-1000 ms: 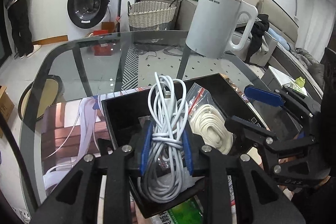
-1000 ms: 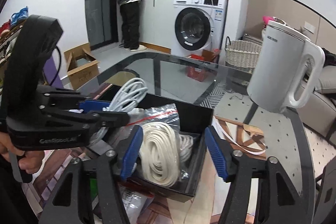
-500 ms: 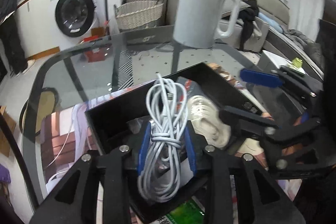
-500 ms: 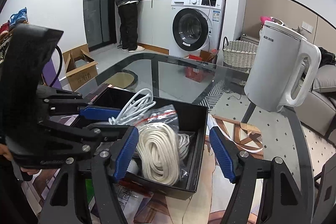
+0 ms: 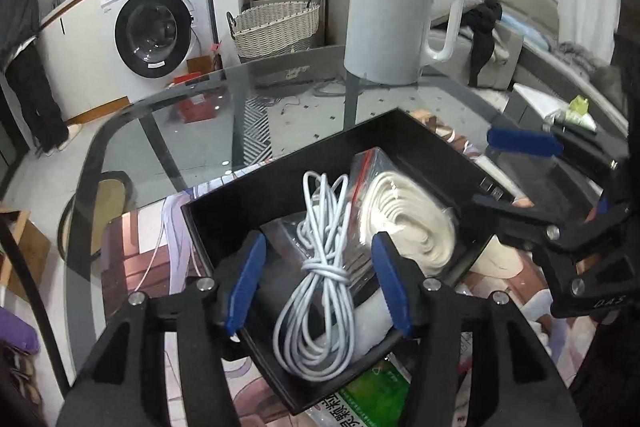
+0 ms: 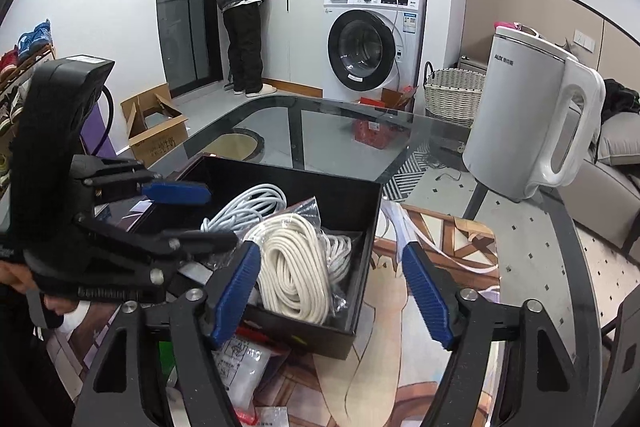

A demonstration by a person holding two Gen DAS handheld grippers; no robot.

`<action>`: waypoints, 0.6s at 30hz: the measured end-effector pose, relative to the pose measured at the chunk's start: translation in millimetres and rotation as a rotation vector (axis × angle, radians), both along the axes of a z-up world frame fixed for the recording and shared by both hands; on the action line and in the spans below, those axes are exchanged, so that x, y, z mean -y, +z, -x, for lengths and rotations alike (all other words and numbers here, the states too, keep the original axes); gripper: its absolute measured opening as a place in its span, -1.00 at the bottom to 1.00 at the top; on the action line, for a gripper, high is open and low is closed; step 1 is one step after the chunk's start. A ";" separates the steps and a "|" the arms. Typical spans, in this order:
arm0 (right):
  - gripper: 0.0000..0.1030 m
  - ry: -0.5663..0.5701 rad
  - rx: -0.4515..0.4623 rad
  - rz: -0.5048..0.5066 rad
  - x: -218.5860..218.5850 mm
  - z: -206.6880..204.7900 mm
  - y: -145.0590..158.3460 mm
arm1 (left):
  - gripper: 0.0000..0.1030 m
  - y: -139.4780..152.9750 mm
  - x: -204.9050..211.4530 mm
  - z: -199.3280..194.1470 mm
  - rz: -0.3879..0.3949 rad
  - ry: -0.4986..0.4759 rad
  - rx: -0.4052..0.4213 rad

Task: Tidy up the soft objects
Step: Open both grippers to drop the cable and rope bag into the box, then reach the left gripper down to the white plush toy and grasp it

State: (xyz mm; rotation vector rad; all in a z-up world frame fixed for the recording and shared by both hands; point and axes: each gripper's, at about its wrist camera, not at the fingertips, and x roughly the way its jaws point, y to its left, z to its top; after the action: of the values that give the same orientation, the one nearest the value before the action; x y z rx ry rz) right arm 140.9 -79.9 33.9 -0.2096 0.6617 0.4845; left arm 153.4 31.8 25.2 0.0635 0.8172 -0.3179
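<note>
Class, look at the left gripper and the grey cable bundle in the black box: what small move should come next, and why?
Probably lift the left gripper straight up and away. Its fingers stand apart, and the grey cable bundle lies inside the black box beside the bagged white cord.

Kettle (image 6: pixel 528 119) seemingly clear of box (image 6: pixel 340 211)

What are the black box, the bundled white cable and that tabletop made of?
Black rectangular box: probably rigid card or plastic, with thin, slightly glossy walls. Bundled white cable: smooth plastic-sheathed cord, knotted around itself. Round tabletop: clear glass; the floor shows through it.
</note>
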 end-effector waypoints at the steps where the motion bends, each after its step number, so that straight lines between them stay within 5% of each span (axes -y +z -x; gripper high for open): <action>1: 0.52 0.002 -0.006 -0.008 1.9 1.7 -0.2 | 0.10 1.0 -2.8 0.5 0.018 0.002 -0.004; 7: 0.68 0.024 -0.034 -0.034 8.8 15.4 -0.5 | 0.68 9.4 -5.2 20.2 0.065 0.001 0.022; 10: 0.94 0.030 -0.043 -0.036 11.4 25.7 -1.9 | 0.99 14.1 -3.9 35.5 0.062 0.019 0.053; 18: 0.99 0.018 -0.062 -0.021 25.7 53.6 -7.5 | 1.00 8.6 -13.3 64.6 0.043 0.127 0.088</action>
State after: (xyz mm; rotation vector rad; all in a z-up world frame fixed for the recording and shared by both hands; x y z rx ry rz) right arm 87.2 -105.6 26.4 -0.1816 0.7158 0.5163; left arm 88.7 45.1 33.8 -0.0144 0.7230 -0.2116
